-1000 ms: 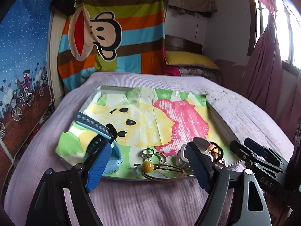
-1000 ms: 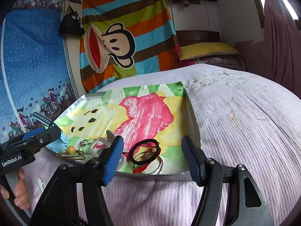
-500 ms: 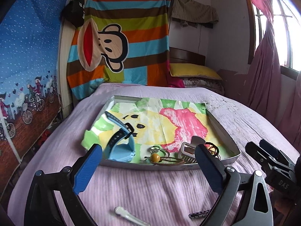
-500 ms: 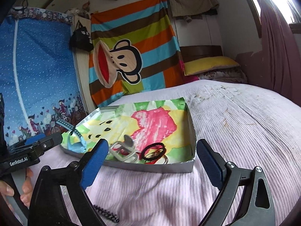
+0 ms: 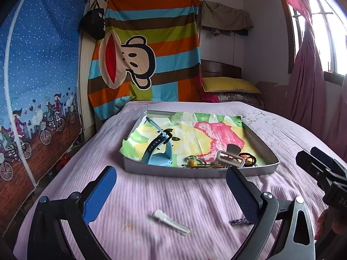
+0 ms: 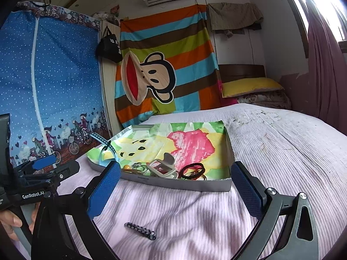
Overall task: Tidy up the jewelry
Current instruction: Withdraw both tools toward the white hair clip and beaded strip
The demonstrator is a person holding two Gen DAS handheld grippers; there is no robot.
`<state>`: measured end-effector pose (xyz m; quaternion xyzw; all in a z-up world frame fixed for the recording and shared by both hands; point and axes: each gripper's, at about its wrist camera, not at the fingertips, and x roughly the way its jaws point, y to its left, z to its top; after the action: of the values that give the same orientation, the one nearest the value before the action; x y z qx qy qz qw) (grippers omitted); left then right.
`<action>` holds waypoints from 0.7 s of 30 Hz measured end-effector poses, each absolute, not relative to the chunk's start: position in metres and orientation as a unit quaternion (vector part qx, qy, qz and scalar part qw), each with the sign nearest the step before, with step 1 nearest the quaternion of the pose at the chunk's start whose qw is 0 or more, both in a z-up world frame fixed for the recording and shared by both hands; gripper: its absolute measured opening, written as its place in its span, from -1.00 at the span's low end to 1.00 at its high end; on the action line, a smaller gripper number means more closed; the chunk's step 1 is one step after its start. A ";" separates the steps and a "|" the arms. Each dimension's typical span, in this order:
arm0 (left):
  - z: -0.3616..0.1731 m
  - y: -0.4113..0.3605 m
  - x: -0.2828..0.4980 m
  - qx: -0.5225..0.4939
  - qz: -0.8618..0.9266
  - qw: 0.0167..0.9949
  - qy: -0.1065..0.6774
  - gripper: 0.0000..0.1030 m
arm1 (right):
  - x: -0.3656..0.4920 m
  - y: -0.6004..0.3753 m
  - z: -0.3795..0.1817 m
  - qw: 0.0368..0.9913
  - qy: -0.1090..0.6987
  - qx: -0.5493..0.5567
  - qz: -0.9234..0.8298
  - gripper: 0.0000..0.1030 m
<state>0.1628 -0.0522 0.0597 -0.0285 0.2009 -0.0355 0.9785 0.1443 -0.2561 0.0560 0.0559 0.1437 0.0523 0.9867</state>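
Observation:
A shallow grey tray (image 5: 195, 171) (image 6: 184, 184) lined with a bright cartoon paper lies on the lilac bedspread. Inside it lie a blue watch (image 5: 159, 151) (image 6: 104, 145), an orange-bead keyring (image 5: 193, 163) (image 6: 128, 167), a pale claw clip (image 5: 229, 157) (image 6: 162, 166) and black hair ties (image 5: 249, 159) (image 6: 193, 170). On the bedspread in front of the tray rest a white hair clip (image 5: 171, 222) and a black-and-white patterned clip (image 5: 239, 221) (image 6: 141, 230). My left gripper (image 5: 171, 195) and right gripper (image 6: 175, 191) both hang open and empty, short of the tray.
The lilac bedspread (image 5: 173, 195) stretches around the tray. A yellow pillow (image 5: 229, 85) lies at the headboard. A striped monkey sheet (image 5: 149, 62) hangs behind, a blue cartoon curtain (image 5: 36, 82) on the left, a pink curtain (image 5: 308, 75) by the window on the right.
Both grippers have pulled back and up from the tray and opened wider. The watch the left fingers were around now lies free in the tray. Two clips on the bedspread came into view.

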 end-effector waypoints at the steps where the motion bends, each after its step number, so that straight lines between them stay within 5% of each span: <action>1: 0.059 -0.052 0.160 -0.029 -0.035 0.979 0.201 0.98 | 0.142 -0.256 0.056 0.987 0.143 0.055 0.052 0.93; 21: 0.039 -0.036 0.127 -0.014 -0.027 0.976 0.217 0.98 | 0.129 -0.242 0.035 0.980 0.182 0.050 0.068 0.93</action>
<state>0.1273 -0.0363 0.0386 -0.0143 0.2174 -0.0268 0.9756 0.1289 -0.2416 0.0353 0.0495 0.1822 0.0681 0.9796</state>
